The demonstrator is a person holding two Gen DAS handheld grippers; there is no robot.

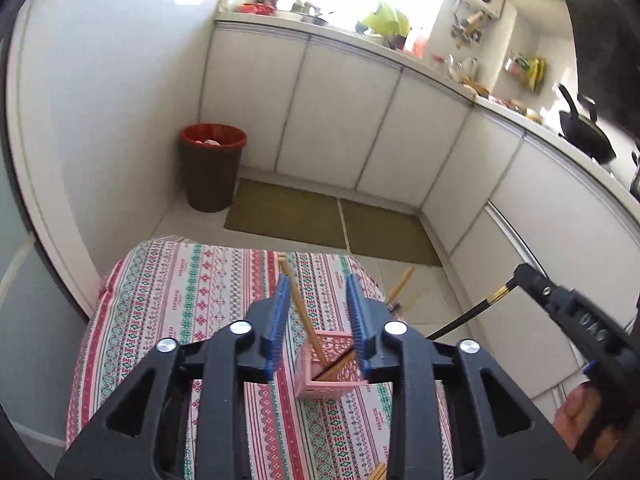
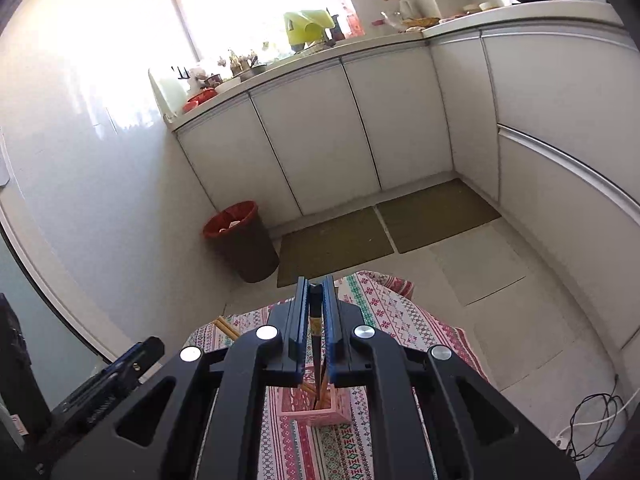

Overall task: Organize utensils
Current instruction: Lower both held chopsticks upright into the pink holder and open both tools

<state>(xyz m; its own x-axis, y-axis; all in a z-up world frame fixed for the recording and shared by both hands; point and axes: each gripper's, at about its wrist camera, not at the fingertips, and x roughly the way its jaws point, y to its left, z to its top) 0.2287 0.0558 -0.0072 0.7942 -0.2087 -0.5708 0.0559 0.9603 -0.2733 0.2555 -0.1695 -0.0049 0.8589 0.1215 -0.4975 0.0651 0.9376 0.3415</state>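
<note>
On the striped surface [image 1: 168,300] in the left wrist view stood a pink basket [image 1: 330,364] with wooden chopsticks [image 1: 302,312] leaning inside. The left gripper [image 1: 320,304] was open above it, holding nothing.

Over in the right wrist view, the right gripper [image 2: 316,316] was shut tight on a black chopstick [image 2: 316,352] pointing down at the basket. I think it should go in slowly, tip first, and only then be let go.

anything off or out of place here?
Yes: a wooden chopstick seems to lie beyond the table edge, apparently on the floor, apart from the pink holder where the others stand.
</note>
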